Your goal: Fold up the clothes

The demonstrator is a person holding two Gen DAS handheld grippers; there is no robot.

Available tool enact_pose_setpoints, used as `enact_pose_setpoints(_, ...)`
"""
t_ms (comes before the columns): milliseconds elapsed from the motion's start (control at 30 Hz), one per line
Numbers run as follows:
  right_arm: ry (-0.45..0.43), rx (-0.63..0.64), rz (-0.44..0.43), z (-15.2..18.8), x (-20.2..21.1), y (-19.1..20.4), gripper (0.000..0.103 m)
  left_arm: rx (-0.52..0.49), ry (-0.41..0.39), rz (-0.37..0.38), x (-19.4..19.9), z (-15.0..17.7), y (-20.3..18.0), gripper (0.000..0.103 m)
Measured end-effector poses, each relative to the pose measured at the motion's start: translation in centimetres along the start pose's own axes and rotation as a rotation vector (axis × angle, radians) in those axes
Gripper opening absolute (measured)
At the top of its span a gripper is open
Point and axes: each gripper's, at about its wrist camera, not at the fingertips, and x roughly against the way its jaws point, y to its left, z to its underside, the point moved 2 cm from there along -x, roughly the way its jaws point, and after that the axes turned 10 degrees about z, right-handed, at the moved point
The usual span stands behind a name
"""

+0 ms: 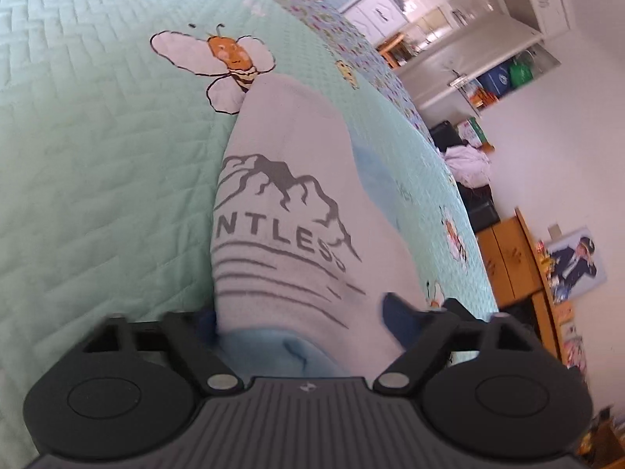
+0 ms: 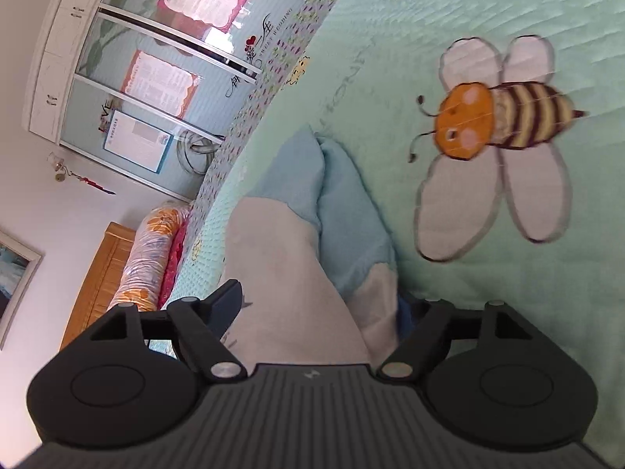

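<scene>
A white garment point(image 1: 281, 179) with a grey mountain print and light blue parts lies lengthwise on the mint-green quilted bedspread point(image 1: 97, 156). It runs back between the blue fingers of my left gripper point(image 1: 300, 312) and fills the gap. Both pads touch the cloth, so the gripper is shut on it. In the right wrist view the same white and light blue garment point(image 2: 289, 242) lies between the fingers of my right gripper point(image 2: 316, 301). Those jaws stand wide and open. The right-hand finger is partly hidden behind the cloth.
Large embroidered bees point(image 2: 500, 133) decorate the bedspread beside the garment. The bed edge with a flowered border point(image 1: 351, 39) runs along one side. Beyond it are wooden cabinets point(image 1: 508, 258), a wardrobe point(image 2: 129, 78), a wooden headboard point(image 2: 105, 273) and a rolled floral quilt point(image 2: 152, 250).
</scene>
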Motion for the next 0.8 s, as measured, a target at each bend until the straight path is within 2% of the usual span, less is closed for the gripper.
enact_pose_setpoints(33, 0.020, -0.009, -0.001, 0.3, -0.4, 0.2, 0.046, -0.016, 0.016, -0.031, -0.1, 0.0, -0.1, 0.030)
enact_pose_setpoints(67, 0.040, -0.019, -0.003, 0.6, -0.7, 0.4, 0.014, -0.034, 0.019, -0.033, 0.2, 0.1, -0.3, 0.026)
enact_pose_setpoints(100, 0.060, -0.028, -0.004, 0.9, -1.1, 0.5, 0.014, -0.056, 0.013, -0.027, 0.8, 0.3, -0.6, 0.022)
enact_pose_setpoints(200, 0.034, 0.028, -0.006, 2.7, 1.3, 1.8, 0.011, -0.115, -0.014, -0.027, 3.8, 1.3, -2.2, 0.021)
enact_pose_setpoints(300, 0.023, 0.059, -0.049, 5.2, 5.8, 2.9, 0.010, -0.117, -0.022, 0.014, 8.9, 3.5, -3.3, 0.021)
enact_pose_setpoints(400, 0.027, 0.085, -0.081, 8.2, 10.6, 3.5, 0.010, -0.105, 0.012, 0.021, 13.7, 7.3, -3.6, 0.023)
enact_pose_setpoints(467, 0.070, 0.101, -0.040, 11.0, 11.7, 2.3, 0.012, -0.115, 0.061, -0.012, 15.3, 10.2, -2.8, 0.028)
enact_pose_setpoints(533, 0.120, 0.120, 0.050, 13.9, 11.8, 0.0, 0.020, -0.098, 0.107, -0.092, 15.7, 12.7, -0.5, 0.032)
enact_pose_setpoints(567, 0.129, 0.107, 0.087, 14.9, 11.8, -1.2, 0.023, -0.068, 0.099, -0.099, 16.1, 13.2, 0.4, 0.039)
enact_pose_setpoints(633, 0.079, 0.045, 0.070, 15.5, 13.5, -2.5, 0.026, -0.037, 0.044, -0.072, 17.9, 13.1, 0.7, 0.040)
enact_pose_setpoints(667, 0.030, 0.045, 0.075, 15.4, 14.8, -2.4, 0.037, -0.030, 0.016, -0.062, 18.8, 13.0, 0.8, 0.043)
enact_pose_setpoints(733, -0.088, 0.126, 0.090, 14.9, 17.3, -1.0, 0.041, -0.091, -0.036, -0.073, 20.5, 12.1, -0.4, 0.047)
enact_pose_setpoints(800, -0.134, 0.228, 0.086, 14.3, 18.5, 1.0, 0.041, -0.122, -0.071, -0.067, 21.6, 11.4, -1.3, 0.048)
